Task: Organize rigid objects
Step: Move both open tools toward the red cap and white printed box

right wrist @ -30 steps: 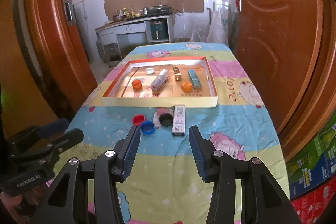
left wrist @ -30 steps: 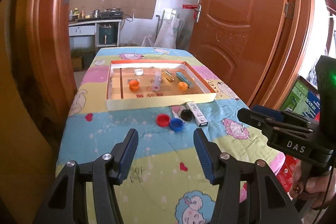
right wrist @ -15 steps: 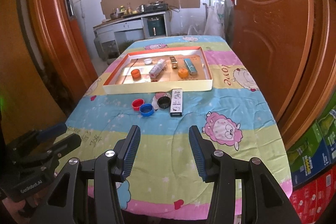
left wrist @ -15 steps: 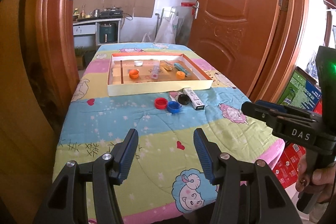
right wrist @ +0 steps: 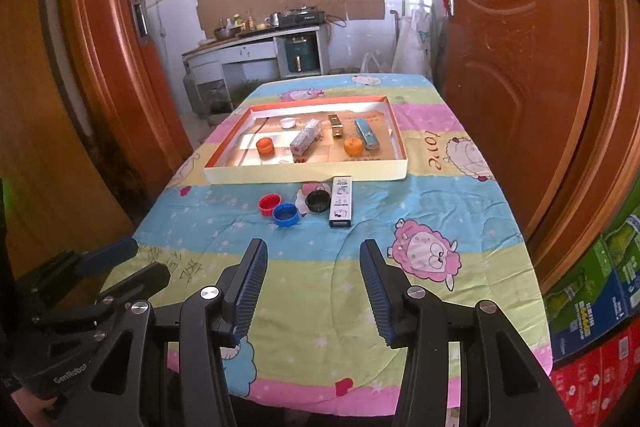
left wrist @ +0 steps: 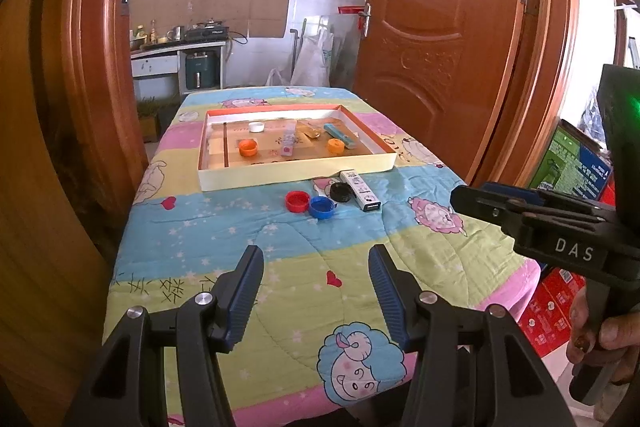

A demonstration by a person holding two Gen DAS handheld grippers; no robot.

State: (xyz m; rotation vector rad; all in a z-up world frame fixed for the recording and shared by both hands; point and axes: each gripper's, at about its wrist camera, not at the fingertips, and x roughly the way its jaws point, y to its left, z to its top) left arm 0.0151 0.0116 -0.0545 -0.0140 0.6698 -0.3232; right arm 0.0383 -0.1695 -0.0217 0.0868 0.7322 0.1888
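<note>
Four loose pieces are left on the tabletop (right wrist: 440,227) just near of the tray (right wrist: 304,173): a red cap (right wrist: 269,203), a blue cap (right wrist: 285,214) touching it, a black cap (right wrist: 318,201) to the right, and a white box (right wrist: 341,202) lying flat beside the black cap, its long axis running near to far. All four are judged light and stiff. The caps are shallow and open side up, so a pinch across the rim is advised; smooth plastic may slip, and the quilted cloth beneath may give under pressure. The red and blue caps touch, so one may be nudged when the other is taken. The box is best taken across its narrow width, near its middle.

Inside the tray, two orange caps (right wrist: 265,146), a white cap (right wrist: 287,122) and several small boxes are already laid.

The left gripper (left wrist: 316,281) and the right gripper (right wrist: 313,277) are both held spread and empty, well short of the pieces, above the near part of the tabletop.
</note>
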